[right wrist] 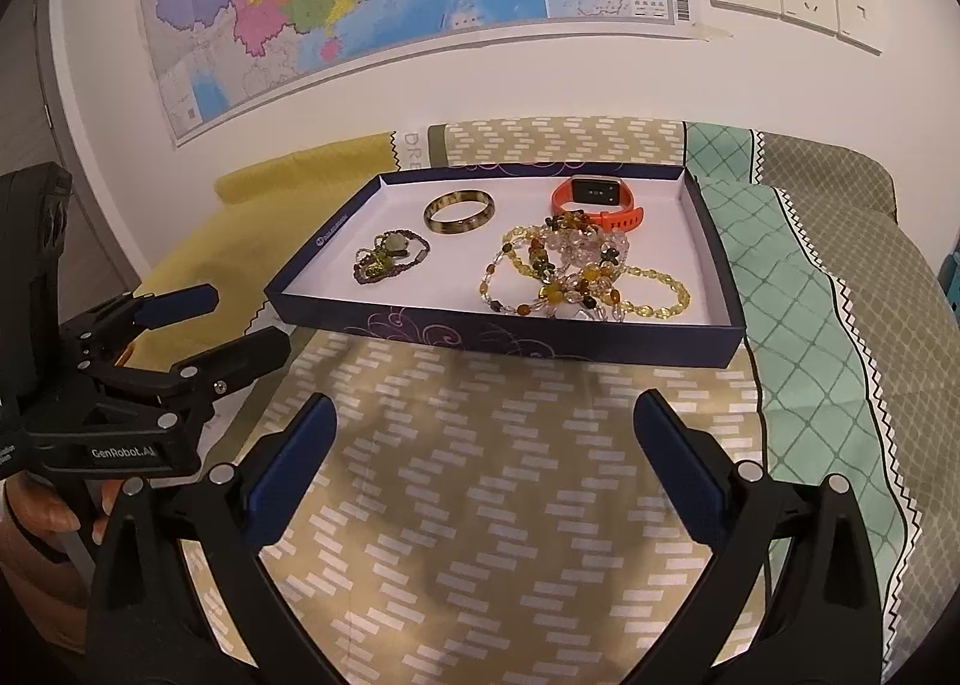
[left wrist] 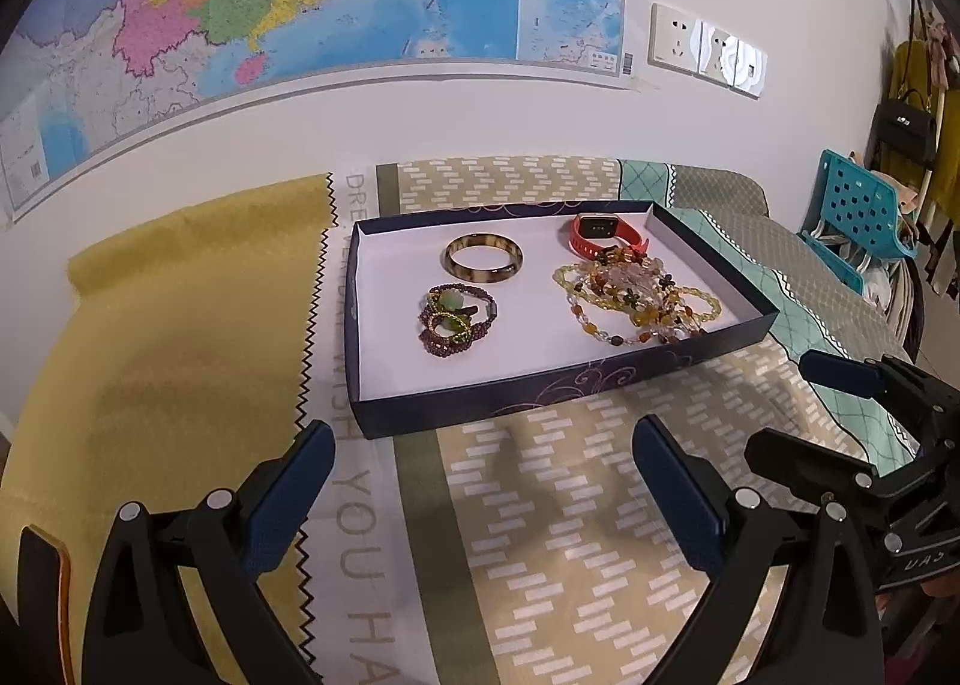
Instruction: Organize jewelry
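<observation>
Hovering side by side over the patterned bedspread [right wrist: 480, 505], the left claw [left wrist: 483, 481] and right claw [right wrist: 486, 457] both gape wide and empty. Straight ahead lies the navy tray [right wrist: 510, 334], long side across their path, its near wall to clear. Inside, beaded strands [right wrist: 576, 277] lie nearer the right claw, garnet bracelets [left wrist: 456, 316] and bangle [left wrist: 483, 259] nearer the left, orange watch [right wrist: 597, 199] farthest.

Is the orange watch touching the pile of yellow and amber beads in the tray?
Touching. In the right wrist view the orange watch has its strap lying against the top of the bead pile, with no white tray floor showing between them; the left wrist view agrees.
</observation>
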{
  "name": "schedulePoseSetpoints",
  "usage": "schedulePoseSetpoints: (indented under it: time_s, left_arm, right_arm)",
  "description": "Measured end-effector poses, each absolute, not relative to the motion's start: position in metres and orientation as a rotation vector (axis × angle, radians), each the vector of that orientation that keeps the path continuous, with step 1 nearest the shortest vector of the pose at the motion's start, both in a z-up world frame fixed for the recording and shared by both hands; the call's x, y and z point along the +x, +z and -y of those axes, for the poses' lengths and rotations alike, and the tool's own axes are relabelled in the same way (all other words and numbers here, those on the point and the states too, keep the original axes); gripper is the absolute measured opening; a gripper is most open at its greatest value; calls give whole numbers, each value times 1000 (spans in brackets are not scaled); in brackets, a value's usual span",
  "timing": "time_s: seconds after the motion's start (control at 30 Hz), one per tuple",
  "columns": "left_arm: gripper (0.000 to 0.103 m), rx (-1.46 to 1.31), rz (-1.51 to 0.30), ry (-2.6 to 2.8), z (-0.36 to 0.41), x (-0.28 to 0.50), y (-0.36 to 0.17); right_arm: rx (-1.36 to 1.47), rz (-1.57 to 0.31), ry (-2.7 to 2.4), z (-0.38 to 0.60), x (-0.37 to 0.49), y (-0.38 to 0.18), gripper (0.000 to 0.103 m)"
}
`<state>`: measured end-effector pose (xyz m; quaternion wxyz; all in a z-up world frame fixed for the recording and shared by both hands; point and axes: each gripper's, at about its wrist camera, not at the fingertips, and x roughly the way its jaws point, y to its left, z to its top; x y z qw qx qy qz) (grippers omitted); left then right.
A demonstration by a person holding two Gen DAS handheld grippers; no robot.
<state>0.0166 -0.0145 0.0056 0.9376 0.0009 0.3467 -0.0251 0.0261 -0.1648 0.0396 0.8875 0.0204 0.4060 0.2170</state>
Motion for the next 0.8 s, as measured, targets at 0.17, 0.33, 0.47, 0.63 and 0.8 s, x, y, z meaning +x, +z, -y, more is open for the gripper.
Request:
schedulePoseSetpoints:
  time_s: [0.17, 0.33, 0.47, 0.63, 0.8]
  left_arm:
    - [96, 9, -710, -52, 18, 12, 4]
    - [96, 8, -712, -49, 19, 10, 4]
    - [96, 17, -709, -47, 21, 8, 5]
    - [96, 16, -707, -45, 22, 5, 6]
    - [96, 26, -701, -43, 24, 3, 7]
  right_arm:
    - [53, -845, 444, 166, 23, 39, 98]
    - [57, -849, 445, 167, 21, 39, 98]
    - [61, -842, 447, 168, 19, 40, 98]
    - [64, -840, 447, 168, 18, 41, 98]
    - [64, -842, 446, 169, 16, 40, 98]
